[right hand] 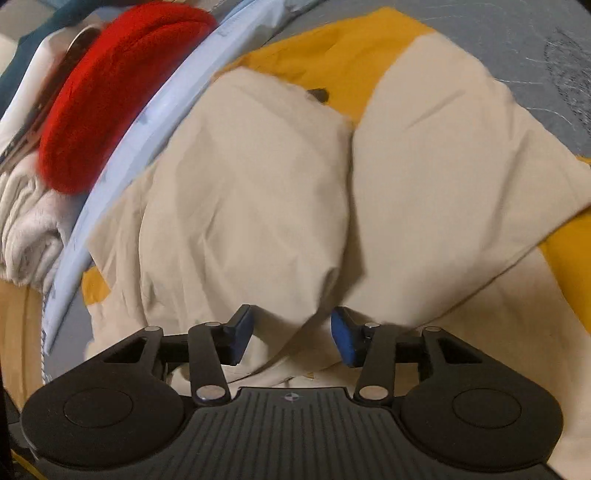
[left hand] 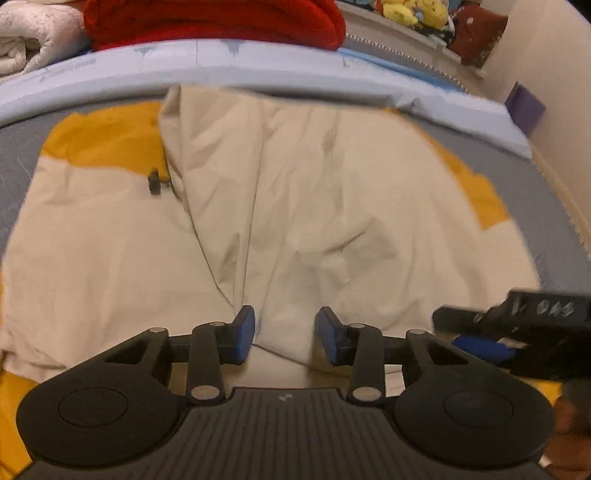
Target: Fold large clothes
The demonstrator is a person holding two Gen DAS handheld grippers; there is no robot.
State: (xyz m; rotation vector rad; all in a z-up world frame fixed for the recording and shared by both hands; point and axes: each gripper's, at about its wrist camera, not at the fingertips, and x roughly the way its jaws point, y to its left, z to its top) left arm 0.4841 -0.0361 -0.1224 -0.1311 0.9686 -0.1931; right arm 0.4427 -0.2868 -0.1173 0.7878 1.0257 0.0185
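Observation:
A large cream jacket (left hand: 295,206) with yellow panels (left hand: 107,136) lies spread on a grey bed surface (left hand: 22,147), its cream halves folded in over the middle. A small black toggle (left hand: 154,181) sits by the yellow collar area. My left gripper (left hand: 286,334) hovers over the near cream fold, jaws open and nothing pressed between the blue pads (left hand: 243,332). In the left wrist view my right gripper (left hand: 454,330) enters from the right edge. In the right wrist view the jacket (right hand: 258,192) fills the frame. The right gripper (right hand: 291,334) is open, with a cream bulge lying between its pads (right hand: 345,336) without being pinched.
A light blue sheet edge (left hand: 258,70) borders the far side. Behind it lie a red blanket (left hand: 214,22) and a fluffy white blanket (left hand: 29,40). Yellow plush toys (left hand: 413,11) sit on a shelf at the far right. A purple box (left hand: 524,107) stands by the wall.

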